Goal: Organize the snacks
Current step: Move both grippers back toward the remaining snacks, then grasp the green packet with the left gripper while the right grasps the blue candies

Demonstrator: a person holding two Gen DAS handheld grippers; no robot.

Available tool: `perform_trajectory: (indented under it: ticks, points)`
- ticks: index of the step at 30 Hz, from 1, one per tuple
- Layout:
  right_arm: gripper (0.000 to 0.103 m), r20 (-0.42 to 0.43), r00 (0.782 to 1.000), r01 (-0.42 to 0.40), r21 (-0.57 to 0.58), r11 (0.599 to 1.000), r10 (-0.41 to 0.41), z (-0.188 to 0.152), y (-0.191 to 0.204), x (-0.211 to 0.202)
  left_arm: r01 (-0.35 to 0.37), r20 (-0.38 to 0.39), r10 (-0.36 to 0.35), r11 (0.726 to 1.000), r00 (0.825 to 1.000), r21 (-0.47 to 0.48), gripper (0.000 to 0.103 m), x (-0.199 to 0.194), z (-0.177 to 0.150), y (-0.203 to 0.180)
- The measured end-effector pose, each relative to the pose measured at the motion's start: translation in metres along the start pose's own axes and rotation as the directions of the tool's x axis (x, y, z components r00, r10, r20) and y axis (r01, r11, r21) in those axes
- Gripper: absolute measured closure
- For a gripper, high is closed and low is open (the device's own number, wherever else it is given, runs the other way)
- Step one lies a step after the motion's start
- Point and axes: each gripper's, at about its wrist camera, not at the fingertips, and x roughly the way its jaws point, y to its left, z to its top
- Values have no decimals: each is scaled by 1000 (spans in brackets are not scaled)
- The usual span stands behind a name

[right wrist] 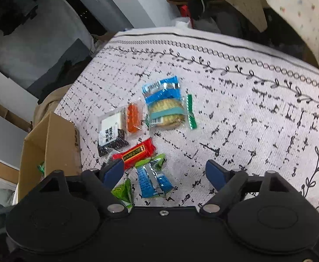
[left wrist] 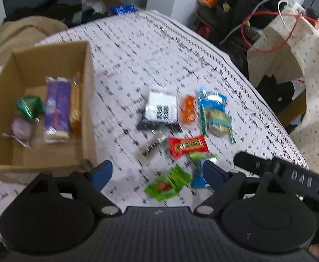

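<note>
A cardboard box stands at the left, holding a purple bar, a green packet and an amber bar. Loose snacks lie on the patterned cloth: a white-and-black packet, an orange packet, a blue cracker pack, a red bar, a green packet. My left gripper hovers open over the green packet. My right gripper is open above a blue-green packet, beside the red bar. Neither touches a snack.
The right gripper's body juts in close beside the left one. A small silver packet lies near the box. The table's far edge drops to a cluttered floor with red cable. A floral-covered chair stands at the right.
</note>
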Motion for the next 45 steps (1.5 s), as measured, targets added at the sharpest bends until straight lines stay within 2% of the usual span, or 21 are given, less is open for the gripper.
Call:
perform_trajectory:
  ticks: [7, 9, 17, 19, 20, 22, 27, 34, 38, 45]
  points:
    - [29, -51, 997, -54, 9, 998, 54, 0, -3, 13, 2, -73, -4, 1000, 997, -23, 21, 28, -6, -2]
    - [31, -66, 996, -65, 12, 998, 65, 0, -4, 17, 2, -93, -5, 1000, 996, -31, 26, 36, -8, -3]
    - [34, -99, 991, -94, 1, 996, 94, 1, -3, 31, -48, -118, 47, 999, 992, -10, 36, 59, -13, -11]
    - [36, -109, 990, -92, -1, 996, 91, 2, -3, 36, -56, -126, 54, 998, 991, -6, 43, 62, -13, -12]
    - [39, -113, 989, -92, -2, 996, 91, 2, -2, 38, -62, -139, 61, 998, 988, -2, 49, 64, -14, -12]
    - [42, -120, 989, -93, -12, 996, 90, 1, 0, 41, -73, -158, 70, 997, 985, -12, 53, 68, -16, -10]
    - [50, -131, 988, -90, -34, 995, 85, 1, 3, 47, -82, -145, 74, 995, 987, -52, 60, 63, -14, -4]
    - [54, -120, 991, -63, -79, 995, 54, 2, 10, 52, -91, -76, 85, 993, 993, -78, 61, 42, -3, 1]
    - [69, -116, 993, -32, -136, 990, 16, -1, 19, 55, -102, -45, 99, 992, 994, -80, 61, 33, 2, 3]
    - [73, -84, 996, -1, -206, 978, -17, -4, 31, 47, -83, -16, 82, 992, 996, -91, 61, 25, 6, 6]
